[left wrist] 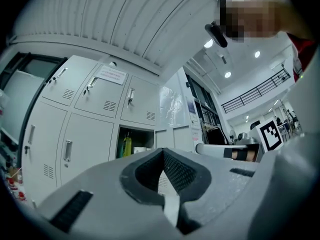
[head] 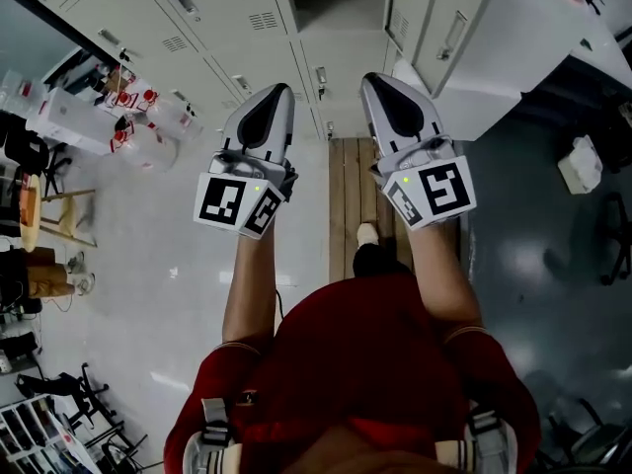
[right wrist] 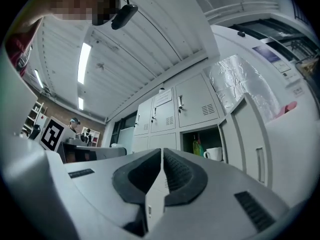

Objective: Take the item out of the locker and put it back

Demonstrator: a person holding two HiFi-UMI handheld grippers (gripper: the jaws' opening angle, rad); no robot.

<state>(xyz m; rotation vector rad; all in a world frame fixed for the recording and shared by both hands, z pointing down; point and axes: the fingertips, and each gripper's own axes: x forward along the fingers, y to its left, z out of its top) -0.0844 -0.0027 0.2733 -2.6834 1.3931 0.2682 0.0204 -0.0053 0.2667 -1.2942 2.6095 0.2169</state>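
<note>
Mug (right wrist: 214,154), white, handled: far, in open locker (right wrist: 200,130) compartment, right of green bottle (right wrist: 198,147). Probably rigid, light, glazed, slippery, breakable; best gripped across wall at rim. Left tool (left wrist: 162,151), right tool (right wrist: 161,150): closed, empty.

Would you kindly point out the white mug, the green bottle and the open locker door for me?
white mug (right wrist: 214,154): right gripper view, its body.
green bottle (left wrist: 127,146): left gripper view, its middle.
open locker door (right wrist: 247,134): right gripper view, its flat panel.
</note>
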